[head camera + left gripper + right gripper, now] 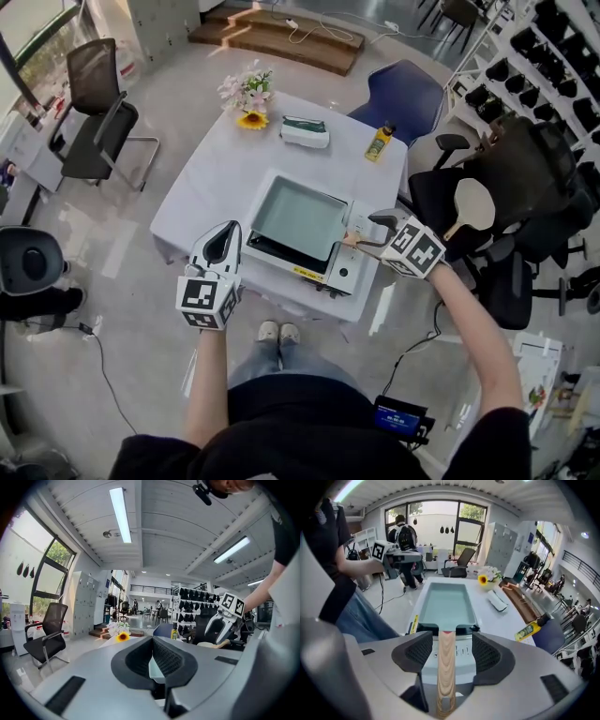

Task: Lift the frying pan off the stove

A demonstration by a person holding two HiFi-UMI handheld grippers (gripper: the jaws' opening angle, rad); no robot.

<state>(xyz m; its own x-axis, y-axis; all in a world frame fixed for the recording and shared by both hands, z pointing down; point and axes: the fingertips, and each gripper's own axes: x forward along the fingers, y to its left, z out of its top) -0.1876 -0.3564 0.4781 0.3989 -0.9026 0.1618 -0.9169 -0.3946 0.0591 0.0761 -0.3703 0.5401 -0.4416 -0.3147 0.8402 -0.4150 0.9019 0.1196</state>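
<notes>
A rectangular pale green frying pan (300,217) sits on a white portable stove (342,270) at the near edge of the white table (211,178). Its wooden handle (353,240) points right. My right gripper (372,234) is open, and the handle (446,663) runs straight between its two jaws with a gap on each side; the pan (446,605) lies just ahead. My left gripper (222,246) is shut and empty, hovering at the stove's left near corner. In the left gripper view my left gripper (152,656) points across the table toward the right gripper (220,625).
At the table's far side are a flower bunch (248,94), a white box (305,131) and a yellow bottle (379,142). A blue chair (403,94) stands behind the table. Black office chairs (511,183) crowd the right, with a pale wooden paddle (472,208) there.
</notes>
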